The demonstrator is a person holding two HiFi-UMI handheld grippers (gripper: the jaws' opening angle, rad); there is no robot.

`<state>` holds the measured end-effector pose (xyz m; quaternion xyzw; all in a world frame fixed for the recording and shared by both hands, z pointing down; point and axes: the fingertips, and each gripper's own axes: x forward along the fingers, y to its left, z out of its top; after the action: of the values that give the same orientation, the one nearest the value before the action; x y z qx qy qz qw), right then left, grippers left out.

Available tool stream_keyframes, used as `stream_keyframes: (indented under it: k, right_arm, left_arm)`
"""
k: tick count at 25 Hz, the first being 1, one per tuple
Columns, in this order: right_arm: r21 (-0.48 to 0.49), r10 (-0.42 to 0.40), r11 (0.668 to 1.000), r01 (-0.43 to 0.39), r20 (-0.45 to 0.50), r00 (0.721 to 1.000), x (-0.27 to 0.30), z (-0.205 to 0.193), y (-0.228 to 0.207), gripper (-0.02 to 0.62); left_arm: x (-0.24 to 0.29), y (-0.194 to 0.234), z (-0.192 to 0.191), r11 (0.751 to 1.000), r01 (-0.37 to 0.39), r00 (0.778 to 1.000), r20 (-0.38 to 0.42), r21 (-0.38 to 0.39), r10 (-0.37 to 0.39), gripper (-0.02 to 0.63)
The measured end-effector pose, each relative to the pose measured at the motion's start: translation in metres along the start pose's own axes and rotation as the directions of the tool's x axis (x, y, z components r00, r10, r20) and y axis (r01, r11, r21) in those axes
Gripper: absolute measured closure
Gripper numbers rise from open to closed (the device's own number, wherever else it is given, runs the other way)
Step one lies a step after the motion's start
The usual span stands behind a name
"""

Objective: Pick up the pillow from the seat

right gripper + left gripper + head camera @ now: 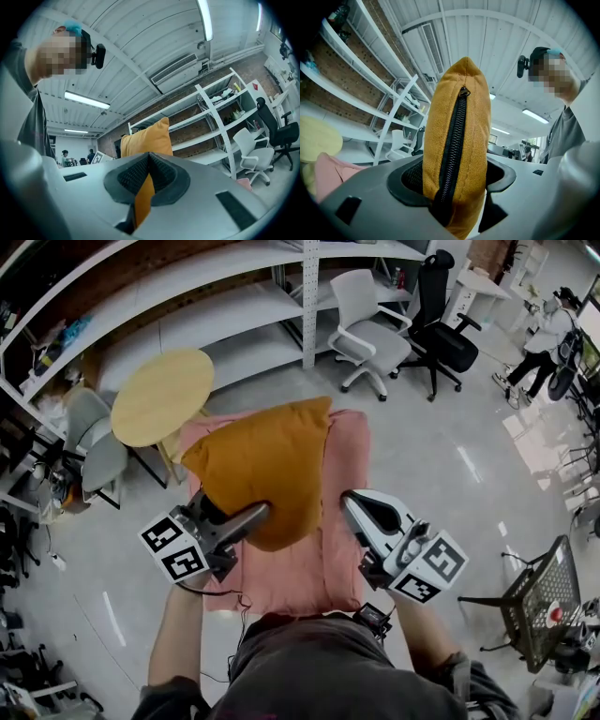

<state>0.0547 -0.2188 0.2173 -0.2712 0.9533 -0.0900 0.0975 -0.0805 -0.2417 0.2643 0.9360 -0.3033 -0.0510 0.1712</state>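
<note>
Clamping the thick zipped edge of the mustard pillow [457,122], the left gripper [452,185] has its jaws spread fairly wide, both pads pressed into the fabric with the black zip [454,140] running straight up between them. The right gripper [149,177] has its jaws almost together, pinching a thin fold of the same pillow at the opposite edge; the rest of the cushion rises beyond the jaw tips.

From the head view the pillow hangs between the two pairs of jaws, its pointed top corner away from the person, held over the pink-covered seat [328,563], which lies directly beneath both grippers.

Beyond the jaws stands white shelving [220,105]; a few small items sit on its upper shelves, too small to tell apart. Farther past the seat, a white office chair [367,329] and a black office chair [446,332] stand side by side on the pale floor.
</note>
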Motion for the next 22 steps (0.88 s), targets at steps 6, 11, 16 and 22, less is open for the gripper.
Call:
stream_keyframes:
  k: [6,11,16,22]
  right_arm:
    - [-0.004,0.013,1.0,-0.013,-0.019,1.0,0.007,-0.001,-0.002,0.581]
    - [-0.003,0.01,1.0,-0.01,-0.03,1.0,0.008,-0.001,-0.002,0.581]
    - [-0.007,0.008,1.0,-0.008,-0.032,0.999,0.009,-0.002,0.0,0.581]
    - [0.002,0.009,1.0,-0.009,-0.048,0.999,0.013,-0.007,0.0,0.581]
  left_arm:
    - [0.001,0.007,-0.004,1.0,-0.013,1.0,-0.003,-0.011,0.013,0.282]
    - [0.002,0.007,-0.006,1.0,-0.015,1.0,-0.001,-0.019,0.015,0.282]
    - [-0.001,0.006,-0.009,0.999,-0.017,1.0,0.007,-0.028,0.017,0.282]
    - [-0.003,0.007,-0.015,0.999,-0.019,1.0,-0.008,-0.035,0.019,0.282]
